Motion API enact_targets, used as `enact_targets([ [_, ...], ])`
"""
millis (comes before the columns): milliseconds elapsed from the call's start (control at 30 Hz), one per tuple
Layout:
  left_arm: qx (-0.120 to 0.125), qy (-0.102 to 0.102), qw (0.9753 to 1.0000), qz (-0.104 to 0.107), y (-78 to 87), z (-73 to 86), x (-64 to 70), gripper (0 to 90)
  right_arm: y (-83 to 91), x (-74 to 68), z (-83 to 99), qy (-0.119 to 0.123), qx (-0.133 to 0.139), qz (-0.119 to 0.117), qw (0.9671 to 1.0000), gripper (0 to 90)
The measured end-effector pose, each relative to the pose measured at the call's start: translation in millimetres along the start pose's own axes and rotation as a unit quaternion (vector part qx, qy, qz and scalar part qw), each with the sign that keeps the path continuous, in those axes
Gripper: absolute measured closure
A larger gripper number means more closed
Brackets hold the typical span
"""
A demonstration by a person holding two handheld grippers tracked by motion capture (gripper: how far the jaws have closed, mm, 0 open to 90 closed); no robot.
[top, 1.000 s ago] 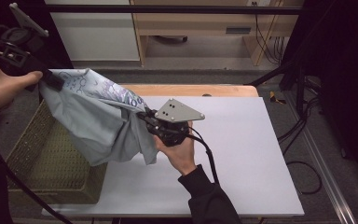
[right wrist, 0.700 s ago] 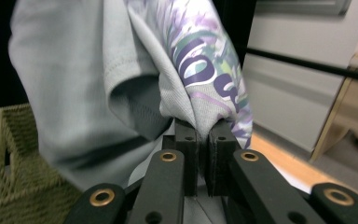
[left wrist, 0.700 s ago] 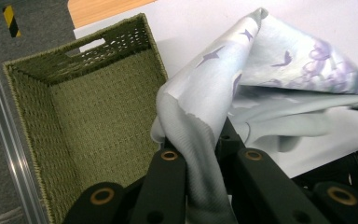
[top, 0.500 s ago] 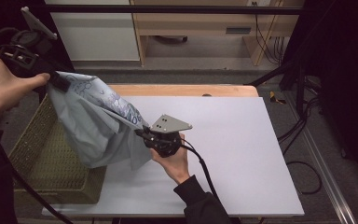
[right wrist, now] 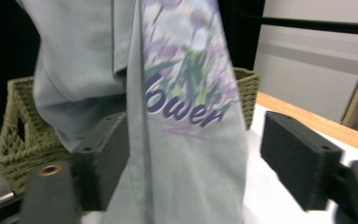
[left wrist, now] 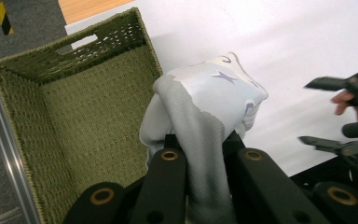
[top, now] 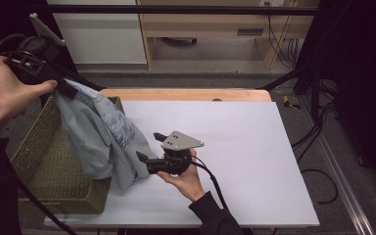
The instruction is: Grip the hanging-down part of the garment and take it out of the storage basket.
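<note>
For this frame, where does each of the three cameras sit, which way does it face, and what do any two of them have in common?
High view: above the person's side, looking forward and down on the table; both hands, left tool, right tool.
Left gripper view: on the left tool, looking down into the green basket; its jaws clamp the shirt.
Right gripper view: on the right tool, facing the hanging shirt; jaws spread.
Shared: all three show shirt and basket.

I see a pale grey-blue shirt (top: 98, 132) printed with purple flowers, green leaves and dark purple lettering, an olive-green woven basket (top: 44, 161), a white worktop (top: 245, 147) edged in light wood, and black tools.
</note>
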State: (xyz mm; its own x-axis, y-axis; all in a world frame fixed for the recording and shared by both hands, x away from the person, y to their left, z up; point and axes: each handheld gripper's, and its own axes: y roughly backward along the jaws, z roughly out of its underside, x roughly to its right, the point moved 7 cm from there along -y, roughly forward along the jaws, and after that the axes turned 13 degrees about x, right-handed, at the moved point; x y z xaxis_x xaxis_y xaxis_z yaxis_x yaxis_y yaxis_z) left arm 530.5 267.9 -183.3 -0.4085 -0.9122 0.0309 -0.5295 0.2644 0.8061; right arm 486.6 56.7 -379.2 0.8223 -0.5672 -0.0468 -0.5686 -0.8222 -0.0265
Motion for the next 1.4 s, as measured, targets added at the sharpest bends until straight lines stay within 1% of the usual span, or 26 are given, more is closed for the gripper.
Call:
enact_targets([
  [133,0.001,0.0,1.0,0.002,-1.5,0.1,1.1,84.3,19.4,12.4,-6.7,0.0,0.008,0.02,0.9998,14.3],
  [167,0.0,0.0,1.0,0.001,-1.4,0.2,1.0,84.3,28.6,19.6,-8.9,0.001,0.014,0.035,0.9993,11.3],
  [200,0.0,0.0,1.0,0.001,-1.4,0.2,1.0,84.3,28.6,19.6,-8.9,0.001,0.014,0.035,0.9993,11.3],
  [267,-0.001,0.0,1.0,0.001,-1.3,0.1,0.7,84.3,37.9,25.0,-10.1,-0.003,0.019,0.039,0.999,9.6],
  [367,-0.002,0.001,1.0,0.001,-1.9,0.0,0.1,84.3,50.7,33.5,-10.2,-0.008,0.03,0.053,0.9981,6.1],
  [467,-0.004,0.002,1.0,0.002,-2.2,0.4,0.1,84.2,64.6,42.3,-7.6,-0.006,0.033,0.072,0.9968,3.3],
  [533,-0.004,0.003,1.0,0.002,-2.9,0.6,-0.7,84.2,72.3,47.1,-5.9,-0.004,0.036,0.085,0.9957,2.9],
  [667,-0.006,0.006,1.0,0.002,-4.2,1.0,-1.6,84.2,92.0,57.5,-0.7,-0.006,0.036,0.102,0.9941,2.3],
  [700,-0.007,0.005,1.0,0.002,-4.5,1.2,-1.8,84.2,101.3,62.5,2.3,-0.003,0.039,0.113,0.9928,2.4],
  [733,-0.008,0.005,1.0,0.001,-4.7,1.3,-2.2,84.2,101.3,62.5,2.3,-0.003,0.039,0.113,0.9928,2.4],
  [867,-0.011,0.01,0.9999,-0.002,-5.0,2.9,-4.6,84.2,119.2,71.0,9.6,-0.003,0.033,0.132,0.9907,1.7],
  [933,-0.012,0.011,0.9999,-0.002,-4.8,3.5,-5.5,84.2,129.0,75.6,11.8,-0.002,0.033,0.142,0.9893,1.9],
  [967,-0.012,0.011,0.9999,-0.001,-5.0,3.8,-5.9,84.2,133.7,77.3,12.8,-0.003,0.035,0.143,0.9891,1.8],
  [1133,-0.014,0.013,0.9998,0.0,-6.6,4.9,-7.0,84.2,156.0,84.7,21.5,-0.007,0.031,0.17,0.985,1.4],
  [1167,-0.015,0.013,0.9998,0.0,-6.7,5.1,-7.1,84.2,163.3,87.2,24.5,-0.001,0.03,0.176,0.9839,1.4],
  [1233,-0.015,0.013,0.9998,0.001,-7.1,5.2,-7.7,84.2,166.8,88.1,26.0,-0.001,0.028,0.178,0.9836,1.4],
  [1367,-0.014,0.015,0.9998,0.001,-7.3,4.9,-8.1,84.2,179.0,90.8,28.9,-0.001,0.037,0.184,0.9822,0.6],
  [1400,-0.015,0.015,0.9998,0.002,-7.4,4.9,-8.0,84.2,181.1,91.5,29.4,0.002,0.041,0.187,0.9815,0.6],
])
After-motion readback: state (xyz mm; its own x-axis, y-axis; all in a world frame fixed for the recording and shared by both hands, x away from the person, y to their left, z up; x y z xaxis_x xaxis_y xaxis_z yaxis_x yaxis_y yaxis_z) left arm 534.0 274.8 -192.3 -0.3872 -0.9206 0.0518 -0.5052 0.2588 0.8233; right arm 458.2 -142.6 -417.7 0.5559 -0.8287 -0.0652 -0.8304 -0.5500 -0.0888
